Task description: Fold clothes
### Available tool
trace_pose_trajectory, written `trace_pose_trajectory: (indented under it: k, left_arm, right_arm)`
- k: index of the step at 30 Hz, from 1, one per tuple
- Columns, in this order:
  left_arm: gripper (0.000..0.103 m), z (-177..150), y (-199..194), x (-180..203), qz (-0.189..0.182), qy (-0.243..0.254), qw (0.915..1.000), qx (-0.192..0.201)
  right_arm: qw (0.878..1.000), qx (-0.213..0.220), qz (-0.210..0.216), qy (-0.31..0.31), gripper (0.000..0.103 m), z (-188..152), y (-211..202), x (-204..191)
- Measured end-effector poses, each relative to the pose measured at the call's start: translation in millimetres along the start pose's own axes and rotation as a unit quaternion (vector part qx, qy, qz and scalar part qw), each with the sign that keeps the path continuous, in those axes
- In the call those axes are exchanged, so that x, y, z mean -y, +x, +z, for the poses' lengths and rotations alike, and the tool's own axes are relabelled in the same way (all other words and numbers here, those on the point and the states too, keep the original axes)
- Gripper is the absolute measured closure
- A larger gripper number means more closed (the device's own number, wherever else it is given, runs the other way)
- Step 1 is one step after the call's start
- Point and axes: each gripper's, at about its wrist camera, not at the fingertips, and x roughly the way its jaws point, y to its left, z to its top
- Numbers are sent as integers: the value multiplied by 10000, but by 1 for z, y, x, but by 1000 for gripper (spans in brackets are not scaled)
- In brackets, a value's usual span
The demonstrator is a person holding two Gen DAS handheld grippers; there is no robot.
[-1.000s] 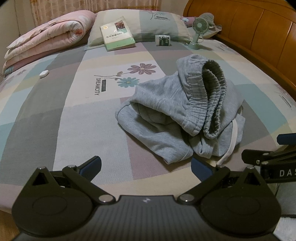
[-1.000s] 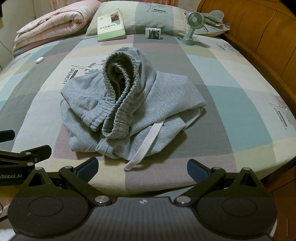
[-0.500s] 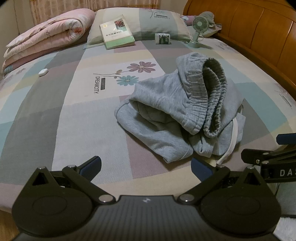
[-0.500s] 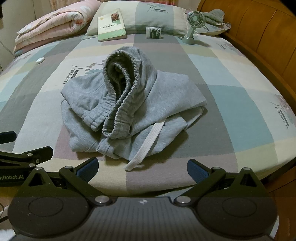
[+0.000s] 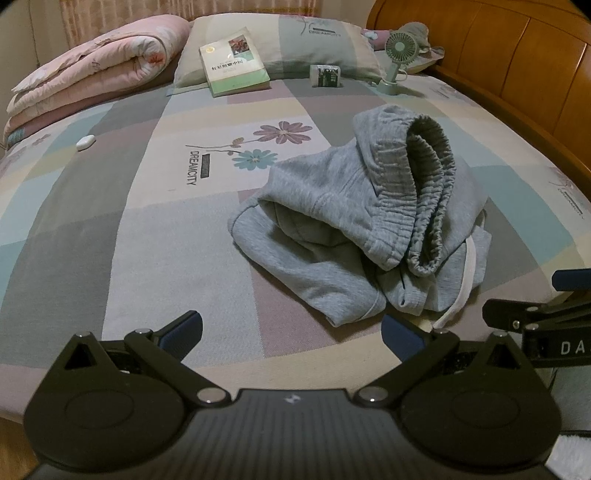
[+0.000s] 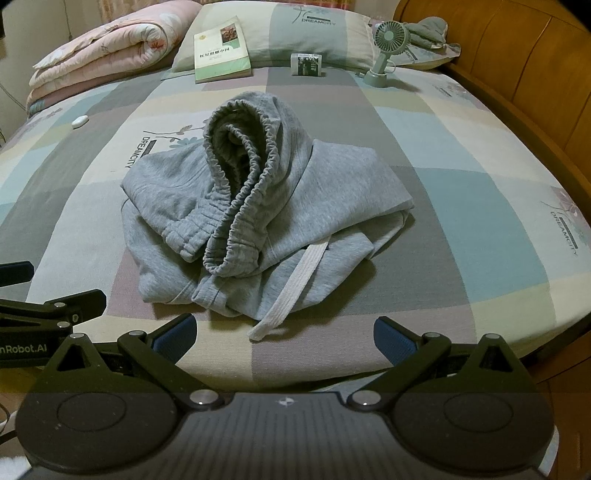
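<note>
Grey sweatpants [image 6: 258, 214] bunched mid-frame on the bed [image 6: 461, 192], white drawstring [image 6: 291, 291] trailing toward camera. Left tool [image 5: 291, 332] and right tool [image 6: 284, 332] both spread wide, empty, at bottom edge.

The sweatpants [image 6: 258, 206] lie bunched on the bed [image 6: 461, 192], near its front edge, their drawstring [image 6: 291, 291] trailing toward that edge. Behind them, a book [image 6: 221, 50] leans on the pillow [image 6: 303, 33], with a small box [image 6: 307, 64] and handheld fan [image 6: 386, 48] to its right and a rolled quilt [image 6: 110, 55] to its left.
</note>
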Motion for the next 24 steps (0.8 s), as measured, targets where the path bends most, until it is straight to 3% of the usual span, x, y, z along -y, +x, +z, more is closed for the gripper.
trace_pose_trajectory:
  k: [24]
  left_arm:
    - [1,0,4,-1,-64,-9,10000,36]
  right_arm:
    - [10000,-15,37,-31,0,0,4,-3]
